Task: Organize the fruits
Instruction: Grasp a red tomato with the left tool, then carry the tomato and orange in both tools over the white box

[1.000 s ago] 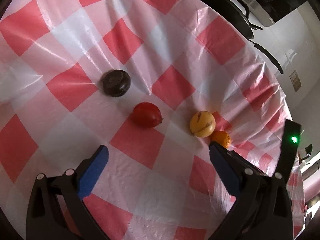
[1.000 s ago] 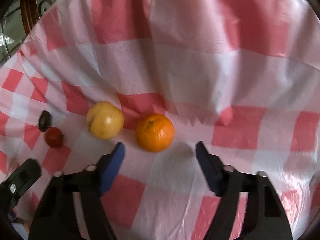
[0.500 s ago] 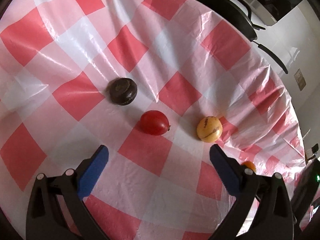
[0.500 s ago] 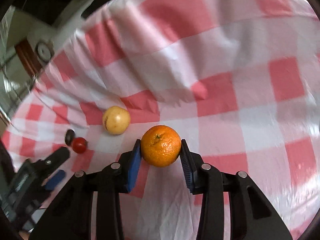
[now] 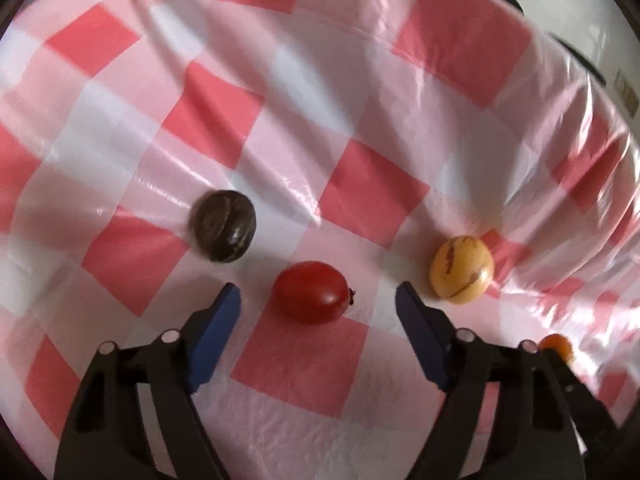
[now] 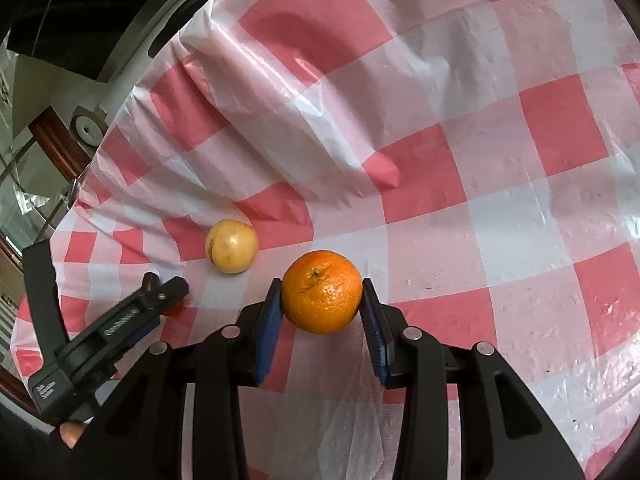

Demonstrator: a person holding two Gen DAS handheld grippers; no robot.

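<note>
A red tomato-like fruit (image 5: 311,293) lies on the red-and-white checked cloth, between the blue pads of my left gripper (image 5: 318,300). The jaws are closing and the pads stand clear of the fruit on both sides. A dark brown fruit (image 5: 223,233) lies up and to the left of it, and a yellow streaked fruit (image 5: 461,274) lies to the right. My right gripper (image 6: 322,296) is shut on an orange (image 6: 322,292), with both pads pressed on its sides. The yellow fruit (image 6: 231,245) sits just left of the orange. The left gripper (image 6: 160,300) shows at the lower left in the right wrist view.
The checked plastic cloth (image 5: 360,128) is wrinkled and drops off at the table's edge on the right. The orange (image 5: 556,345) peeks out behind my left gripper's right finger. Dark furniture and a white wall (image 6: 80,80) lie beyond the cloth's far left edge.
My left gripper moved up to the red fruit and its jaws narrowed around it. My right gripper went from open behind the orange to shut on it, and has held still since.
</note>
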